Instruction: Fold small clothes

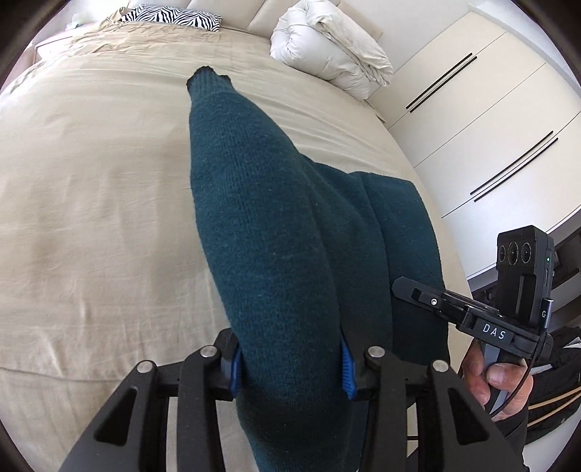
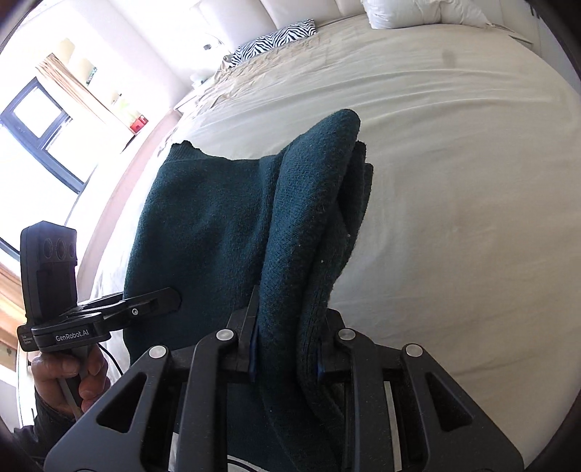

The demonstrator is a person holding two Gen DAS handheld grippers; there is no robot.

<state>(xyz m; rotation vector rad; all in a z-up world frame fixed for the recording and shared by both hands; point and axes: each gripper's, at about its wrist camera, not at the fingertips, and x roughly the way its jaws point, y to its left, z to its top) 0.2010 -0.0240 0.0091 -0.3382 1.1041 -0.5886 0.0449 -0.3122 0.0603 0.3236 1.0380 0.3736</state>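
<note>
Nearest to the left wrist camera is the left gripper (image 1: 290, 366), and its two blue pads (image 1: 236, 374) are clenched on a thick bunch of the dark teal knitted garment (image 1: 261, 225). The right gripper (image 2: 287, 348) is also closed on the same garment, on several layers of knit that stand up between its fingers. In the left view the right gripper shows at the right edge, held by a hand (image 1: 497, 381). In the right view the left one shows at the left, held by the other hand (image 2: 69, 374).

The garment is lifted at its near edge by both grippers. Its far part runs away over the beige bed sheet (image 1: 90, 203), and one narrow end, probably a sleeve or a corner, reaches far toward the zebra pillow (image 1: 170, 16). A white duvet (image 1: 326, 47) lies folded at the far right. Whether the far end touches the sheet or hangs just above it I cannot tell.

I think some things can go wrong from here. The knit is thick and soft, so a layer can slide out from the pads if the pull is fast, and then the fold opens. The two grips hold different amounts of cloth, so the edges may come down not aligned. Also the long far end can drag on the sheet and twist under the fold, which would leave a lump.
</note>
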